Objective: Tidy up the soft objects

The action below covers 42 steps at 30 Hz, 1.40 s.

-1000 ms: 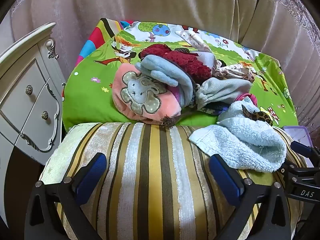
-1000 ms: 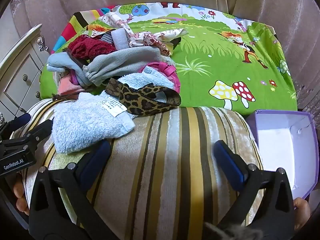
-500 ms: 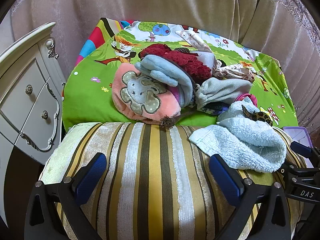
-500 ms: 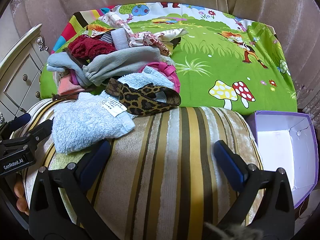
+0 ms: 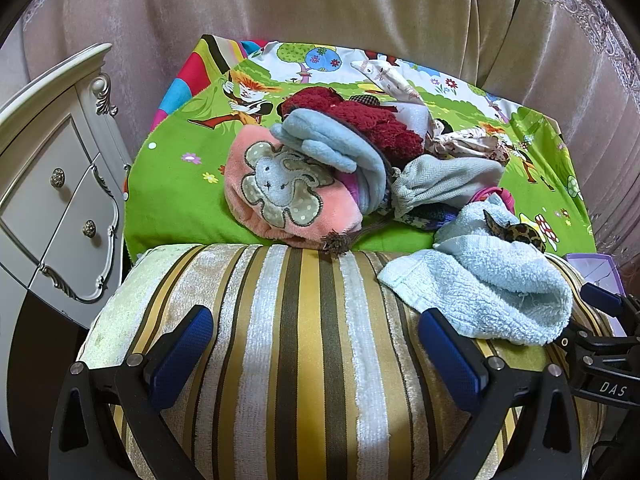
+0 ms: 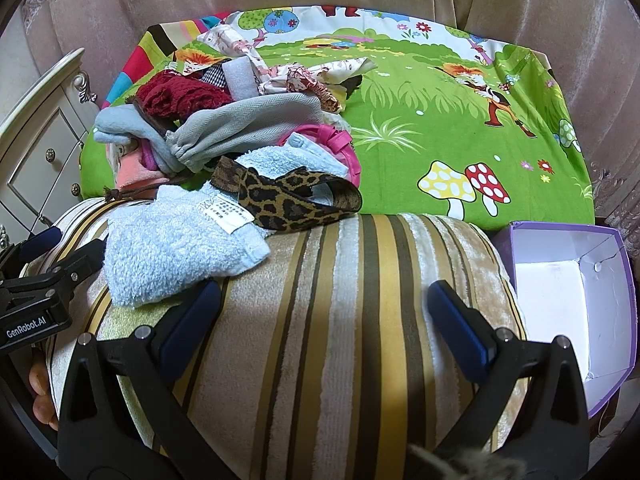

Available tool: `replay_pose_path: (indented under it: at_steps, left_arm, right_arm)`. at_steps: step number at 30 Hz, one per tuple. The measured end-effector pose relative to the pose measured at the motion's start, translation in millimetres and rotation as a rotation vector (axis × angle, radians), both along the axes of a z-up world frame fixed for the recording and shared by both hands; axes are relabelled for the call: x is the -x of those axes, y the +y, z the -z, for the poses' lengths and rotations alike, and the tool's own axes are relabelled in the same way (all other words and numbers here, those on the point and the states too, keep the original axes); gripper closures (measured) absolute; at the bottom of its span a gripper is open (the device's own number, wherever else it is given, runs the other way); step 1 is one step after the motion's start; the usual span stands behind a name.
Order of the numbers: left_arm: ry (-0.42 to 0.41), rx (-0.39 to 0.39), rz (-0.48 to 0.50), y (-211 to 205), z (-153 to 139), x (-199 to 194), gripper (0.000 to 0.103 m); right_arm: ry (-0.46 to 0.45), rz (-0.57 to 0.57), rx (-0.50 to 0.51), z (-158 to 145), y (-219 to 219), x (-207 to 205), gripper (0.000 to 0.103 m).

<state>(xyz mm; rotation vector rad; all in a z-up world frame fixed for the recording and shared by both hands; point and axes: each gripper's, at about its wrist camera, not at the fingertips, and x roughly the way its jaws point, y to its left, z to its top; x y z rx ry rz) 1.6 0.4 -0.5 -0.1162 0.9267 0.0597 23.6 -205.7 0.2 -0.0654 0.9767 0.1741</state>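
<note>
Left gripper: jaws spread wide with nothing between them, hovering over the striped gold, brown and cream velvet cushion.
Right gripper: jaws likewise released and empty, above the same cushion; its left blue pad sits just beside the towel's near edge.
Pale blue terry towel: crumpled on the cushion, a white label showing on top; in the left view it lies to the right.
Leopard-print fabric band: draped over the towel's far end, reaching onto the cushion.
Pile of soft things: on the green cartoon-print blanket behind the cushion; it includes a peach fleece piece with a grey flower patch, a light blue fleece item, a dark red knitted piece and a grey herringbone drawstring pouch.
Purple cardboard box with white inside: open, to the right of the cushion.
White carved drawer cabinet: at the left.
Curtain: pinkish-beige, behind everything.
</note>
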Motion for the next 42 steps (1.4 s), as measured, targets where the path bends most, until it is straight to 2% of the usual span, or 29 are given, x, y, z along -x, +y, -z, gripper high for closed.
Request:
replay_pose_path:
  at_steps: [42]
  left_arm:
    - [0.003,-0.003,-0.001,0.3,0.4,-0.7,0.0]
  right_arm:
    - [-0.02,0.001,0.002,0.1,0.2,2.6,0.0]
